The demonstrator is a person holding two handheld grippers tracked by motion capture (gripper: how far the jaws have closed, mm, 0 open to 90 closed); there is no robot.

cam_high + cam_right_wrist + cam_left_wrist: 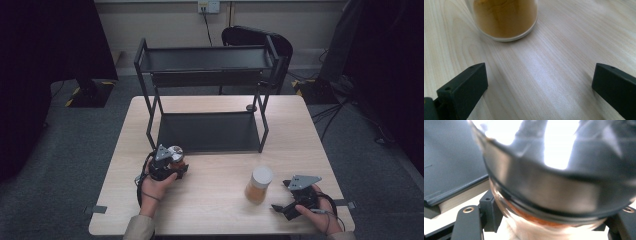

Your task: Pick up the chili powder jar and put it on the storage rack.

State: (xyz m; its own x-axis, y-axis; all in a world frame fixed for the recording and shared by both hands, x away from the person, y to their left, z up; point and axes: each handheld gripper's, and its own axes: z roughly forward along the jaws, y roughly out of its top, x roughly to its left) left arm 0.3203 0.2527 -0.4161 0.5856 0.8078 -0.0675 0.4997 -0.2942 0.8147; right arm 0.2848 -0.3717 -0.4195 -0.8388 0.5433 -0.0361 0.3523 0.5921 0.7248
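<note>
My left claw (176,164) clamps the silver-lidded jar (175,152) left of centre; the black rack's lower shelf (207,131) lies just above it. My right claw (285,196) gapes wide, empty.

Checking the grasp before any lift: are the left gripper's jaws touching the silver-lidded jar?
Touching. In the left gripper view, the jar sits wedged between both black jaws of the left gripper, which press against its glass sides.

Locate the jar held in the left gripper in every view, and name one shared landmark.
High view: jar, left of centre, before the rack.
Left gripper view: its silver lid and glass span the frame between the jaws.
Right gripper view: not in it.
Shared landmark: wooden table.
</note>
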